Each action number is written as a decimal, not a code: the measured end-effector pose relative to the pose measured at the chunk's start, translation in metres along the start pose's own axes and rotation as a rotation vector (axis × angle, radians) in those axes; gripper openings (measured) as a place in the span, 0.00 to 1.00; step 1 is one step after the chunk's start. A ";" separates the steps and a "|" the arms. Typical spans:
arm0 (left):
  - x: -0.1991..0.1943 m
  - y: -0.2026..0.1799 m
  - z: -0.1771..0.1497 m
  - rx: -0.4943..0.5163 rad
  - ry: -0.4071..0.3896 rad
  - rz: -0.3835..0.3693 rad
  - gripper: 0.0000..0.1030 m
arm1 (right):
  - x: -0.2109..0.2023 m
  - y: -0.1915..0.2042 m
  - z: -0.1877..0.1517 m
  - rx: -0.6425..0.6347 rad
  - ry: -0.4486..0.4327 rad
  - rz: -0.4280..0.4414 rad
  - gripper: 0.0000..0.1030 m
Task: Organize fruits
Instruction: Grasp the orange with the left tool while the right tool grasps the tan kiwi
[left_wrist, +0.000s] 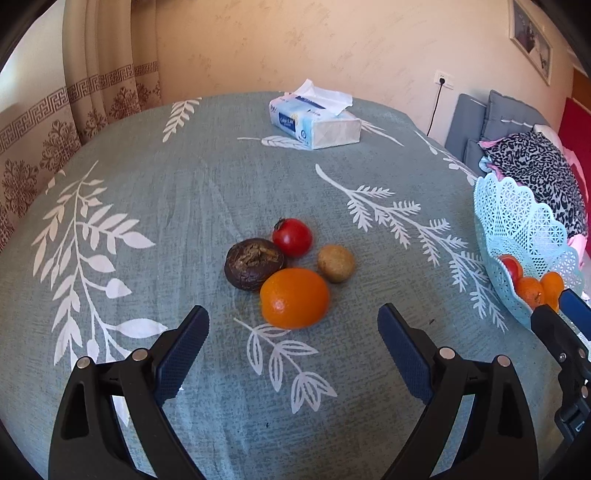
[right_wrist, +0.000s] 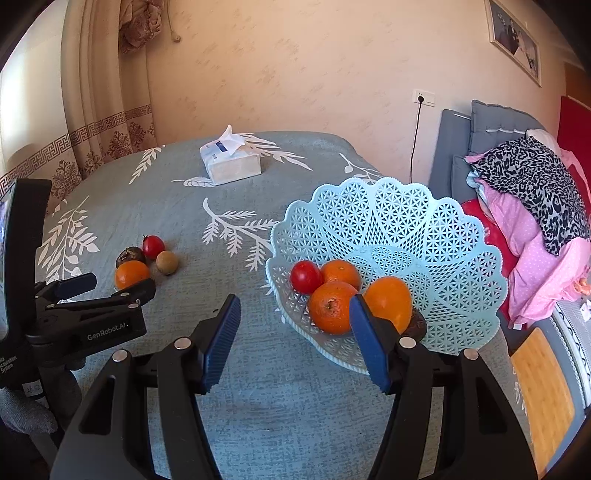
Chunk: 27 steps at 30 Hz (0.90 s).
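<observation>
Left wrist view shows the left gripper (left_wrist: 293, 332) with its jaws spread wide and empty, hovering low over the table (left_wrist: 184, 206). Just ahead of the fingertips, near the middle of the table, sits a tight cluster of four fruits: an orange (left_wrist: 294, 297) nearest, a dark wrinkled fruit (left_wrist: 253, 263) touching it on the left, a small red fruit (left_wrist: 292, 236) behind, and a small brown fruit (left_wrist: 335, 263) to the right, just apart. The orange lies roughly centred between the jaws but still beyond the pads, not yet between them.

I judge the orange firm, round and fairly heavy for its size, with a pebbled skin that gives the ribbed pads decent purchase; taking it across its widest part should keep it from rolling or squirting out. The red fruit looks smooth and softer, so likelier to bruise or slip.

Right wrist view has the right gripper (right_wrist: 295, 332) also wide open and holding nothing, at the near rim of a pale blue lattice basket (right_wrist: 388, 221) by the table's right edge. The basket already holds several oranges and one red fruit.
</observation>
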<state>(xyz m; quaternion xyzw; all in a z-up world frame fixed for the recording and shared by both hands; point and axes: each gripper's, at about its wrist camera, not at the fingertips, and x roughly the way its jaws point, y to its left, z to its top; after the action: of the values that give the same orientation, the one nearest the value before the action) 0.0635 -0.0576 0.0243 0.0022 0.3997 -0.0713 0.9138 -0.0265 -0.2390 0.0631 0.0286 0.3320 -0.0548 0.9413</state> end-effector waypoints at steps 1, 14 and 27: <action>0.002 0.001 0.000 -0.004 0.006 -0.002 0.89 | 0.001 0.000 0.000 -0.001 0.003 0.001 0.61; 0.019 0.007 0.004 -0.034 0.051 -0.022 0.52 | 0.002 0.009 -0.003 -0.018 0.006 0.035 0.61; -0.003 0.018 0.001 -0.043 0.010 -0.035 0.41 | 0.000 0.034 0.009 -0.074 -0.011 0.111 0.61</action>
<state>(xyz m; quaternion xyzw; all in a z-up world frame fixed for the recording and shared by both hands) 0.0647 -0.0392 0.0265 -0.0242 0.4058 -0.0786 0.9103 -0.0169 -0.2058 0.0705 0.0120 0.3264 0.0097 0.9451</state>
